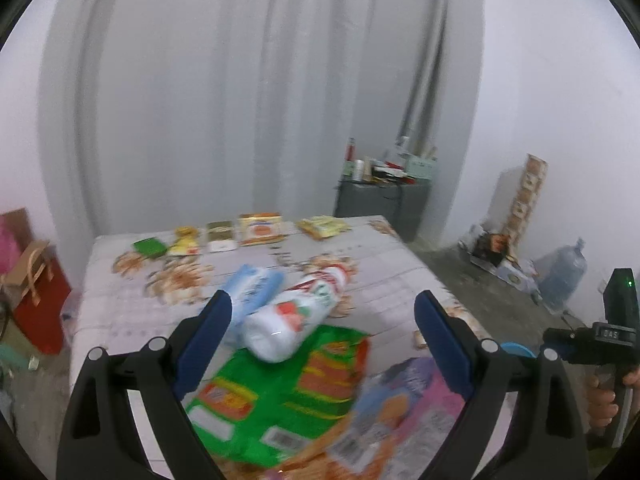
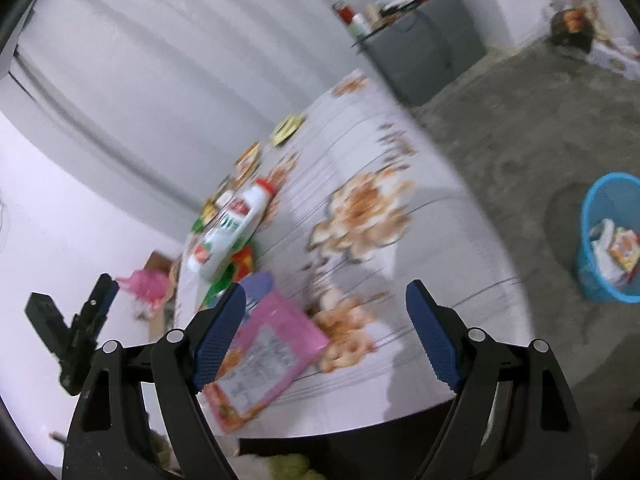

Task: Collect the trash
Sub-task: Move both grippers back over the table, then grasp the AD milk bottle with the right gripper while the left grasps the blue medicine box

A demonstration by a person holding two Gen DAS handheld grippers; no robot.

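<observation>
My left gripper (image 1: 323, 320) is open and empty above the near end of the table. Under it lie a white bottle with a red cap (image 1: 294, 318), a light blue wrapper (image 1: 252, 286), a green snack bag (image 1: 280, 392) and a pink packet (image 1: 396, 404). My right gripper (image 2: 326, 312) is open and empty over the table's near edge, with the pink packet (image 2: 268, 356) by its left finger. The white bottle (image 2: 230, 230) lies farther on. A blue trash basket (image 2: 610, 236) with trash in it stands on the floor at the right.
Several small packets (image 1: 260, 230) line the far edge of the flowered tablecloth (image 1: 384, 280). A grey cabinet (image 1: 380, 204) with clutter stands behind. A water jug (image 1: 562, 276) and boxes sit by the right wall. A red bag (image 1: 40, 304) sits left of the table.
</observation>
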